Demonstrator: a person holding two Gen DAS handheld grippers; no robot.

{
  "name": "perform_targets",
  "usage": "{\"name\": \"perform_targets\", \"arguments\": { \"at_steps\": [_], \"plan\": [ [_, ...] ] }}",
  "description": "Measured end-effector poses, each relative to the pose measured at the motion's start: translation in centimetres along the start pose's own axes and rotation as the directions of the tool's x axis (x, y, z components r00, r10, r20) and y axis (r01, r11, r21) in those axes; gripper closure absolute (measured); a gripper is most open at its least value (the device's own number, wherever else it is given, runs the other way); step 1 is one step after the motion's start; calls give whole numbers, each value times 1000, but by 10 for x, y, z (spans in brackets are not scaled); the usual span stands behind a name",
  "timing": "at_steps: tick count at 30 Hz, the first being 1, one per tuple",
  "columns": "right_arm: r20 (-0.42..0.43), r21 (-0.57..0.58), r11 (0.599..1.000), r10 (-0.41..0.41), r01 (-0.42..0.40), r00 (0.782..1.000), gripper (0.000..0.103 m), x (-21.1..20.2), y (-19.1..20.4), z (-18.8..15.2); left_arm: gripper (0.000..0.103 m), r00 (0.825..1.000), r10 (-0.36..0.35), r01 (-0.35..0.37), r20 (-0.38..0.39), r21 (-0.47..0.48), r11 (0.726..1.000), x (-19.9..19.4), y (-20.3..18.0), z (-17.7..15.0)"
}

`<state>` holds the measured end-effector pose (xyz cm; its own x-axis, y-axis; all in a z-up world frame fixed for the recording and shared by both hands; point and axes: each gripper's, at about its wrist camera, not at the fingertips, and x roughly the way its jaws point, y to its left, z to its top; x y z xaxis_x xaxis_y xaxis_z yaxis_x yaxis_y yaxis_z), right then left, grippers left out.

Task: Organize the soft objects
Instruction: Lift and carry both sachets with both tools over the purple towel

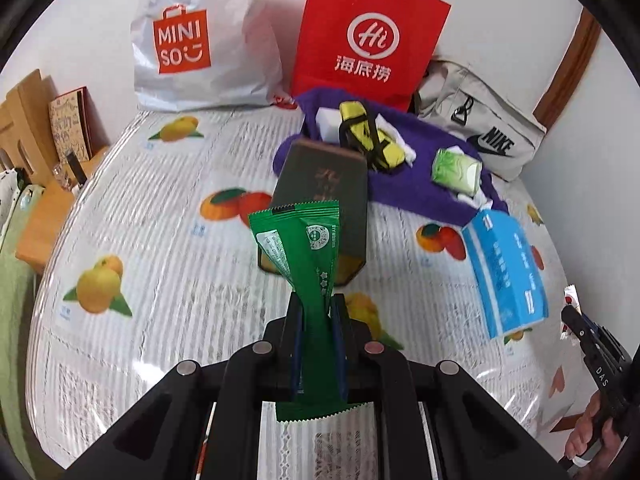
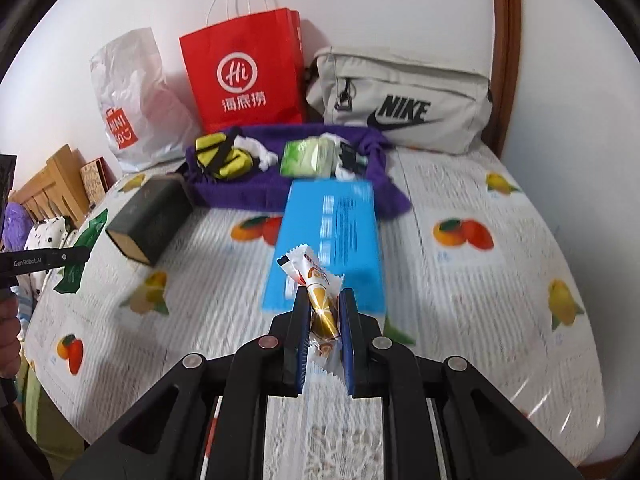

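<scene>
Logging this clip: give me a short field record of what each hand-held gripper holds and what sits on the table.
left hand-held gripper: shut on green sachet, held above the table
right hand-held gripper: shut on gold and white snack packet
surface: table with fruit-print cover
purple cloth: carries yellow pouch, green tissue pack, crumpled white tissues
loose items: dark box lying on its side, blue tissue pack
against wall: white Miniso bag, red paper bag, grey Nike bag
</scene>
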<state>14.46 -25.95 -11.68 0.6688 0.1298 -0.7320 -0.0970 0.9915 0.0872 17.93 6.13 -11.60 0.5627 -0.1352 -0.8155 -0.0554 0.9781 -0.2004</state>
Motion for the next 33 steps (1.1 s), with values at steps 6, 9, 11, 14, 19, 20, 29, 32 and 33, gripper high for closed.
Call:
{"name": "perform_targets", "arguments": {
  "at_steps": [6, 9, 11, 14, 19, 20, 29, 32, 33],
  "plan": [
    [24, -25, 1000, 10, -9, 1000, 89, 8, 2, 32, 90, 1000, -3, 3, 23, 14, 1000, -1, -8, 24],
    [34, -33, 999, 23, -22, 999, 89, 16, 3, 49, 90, 999, -7, 6, 32, 22, 1000, 1, -12, 37],
    [43, -39, 999, 27, -26, 999, 89, 22, 4, 61, 90, 999, -6, 5, 37, 30, 1000, 3, -15, 48],
    [57, -51, 998, 29, -26, 998, 89, 29, 6, 78, 90, 999, -7, 5, 48, 46, 999, 6, -19, 62],
    [75, -65, 998, 33, -28, 997, 89, 38, 9, 101, 90, 999, -35, 33, 41, 46, 998, 14, -23, 89],
    [78, -68, 997, 34, -28, 996, 89, 40, 10, 106, 90, 998, -37, 35, 47, 49, 998, 15, -25, 94],
    [76, -66, 997, 46, -42, 996, 89, 65, 14, 136, 90, 998, -26, 21, 59, 86, 996, 36, -34, 133],
    [69, -63, 997, 44, -40, 997, 89, 75, 11, 145, 90, 998, -36, 31, 47, 96, 995, 47, -37, 143],
    [63, -58, 997, 45, -41, 997, 89, 80, 9, 148, 90, 998, -37, 33, 44, 95, 995, 51, -38, 147]
  ]
}}
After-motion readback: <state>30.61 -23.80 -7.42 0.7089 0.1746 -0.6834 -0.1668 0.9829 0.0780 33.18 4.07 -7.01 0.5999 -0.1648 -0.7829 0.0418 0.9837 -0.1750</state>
